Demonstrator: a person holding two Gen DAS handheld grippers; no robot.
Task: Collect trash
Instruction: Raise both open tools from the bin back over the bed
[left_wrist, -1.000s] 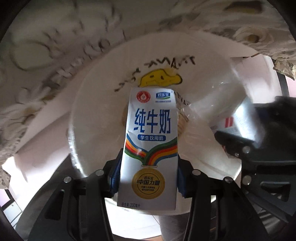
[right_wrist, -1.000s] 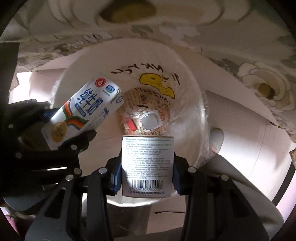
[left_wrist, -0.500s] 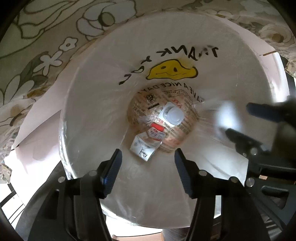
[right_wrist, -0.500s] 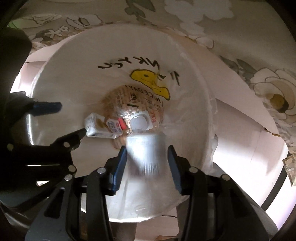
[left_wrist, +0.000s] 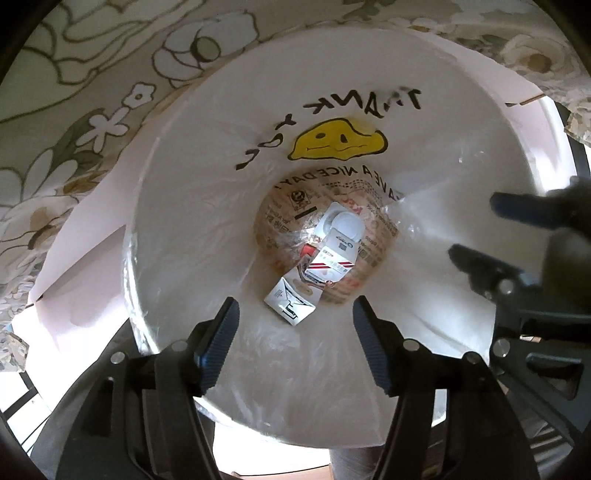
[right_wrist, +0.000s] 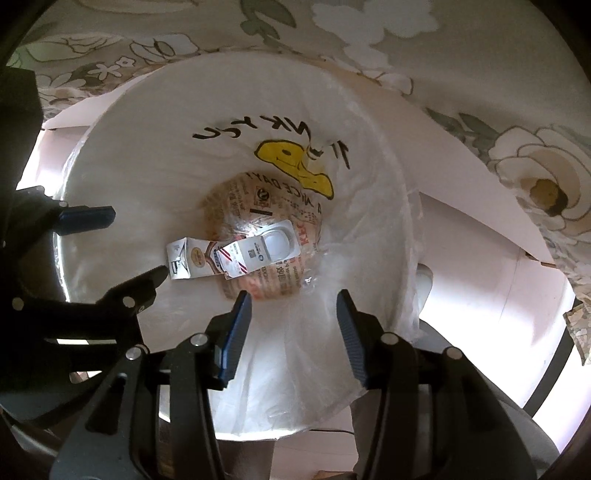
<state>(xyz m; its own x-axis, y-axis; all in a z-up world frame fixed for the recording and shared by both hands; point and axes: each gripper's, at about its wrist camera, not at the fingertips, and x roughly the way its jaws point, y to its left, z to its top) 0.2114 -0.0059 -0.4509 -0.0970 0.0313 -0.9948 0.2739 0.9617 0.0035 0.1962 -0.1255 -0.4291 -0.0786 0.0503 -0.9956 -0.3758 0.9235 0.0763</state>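
floral cloth surrounds the lined bin (left_wrist: 177, 229); two cartons (left_wrist: 295, 301) lie inside. both hand-held grippers hang empty, left (left_wrist: 295, 325) opening, right (right_wrist: 293, 314) parted. next: fetch more trash.

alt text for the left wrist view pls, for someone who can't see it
Looking straight down into a white bin lined with a plastic bag printed with a yellow smiley, where two small cartons lie at the bottom. The left gripper hangs over the opening, its jaws opening with nothing between them. The right gripper reaches in from the right edge, above a floral floor.
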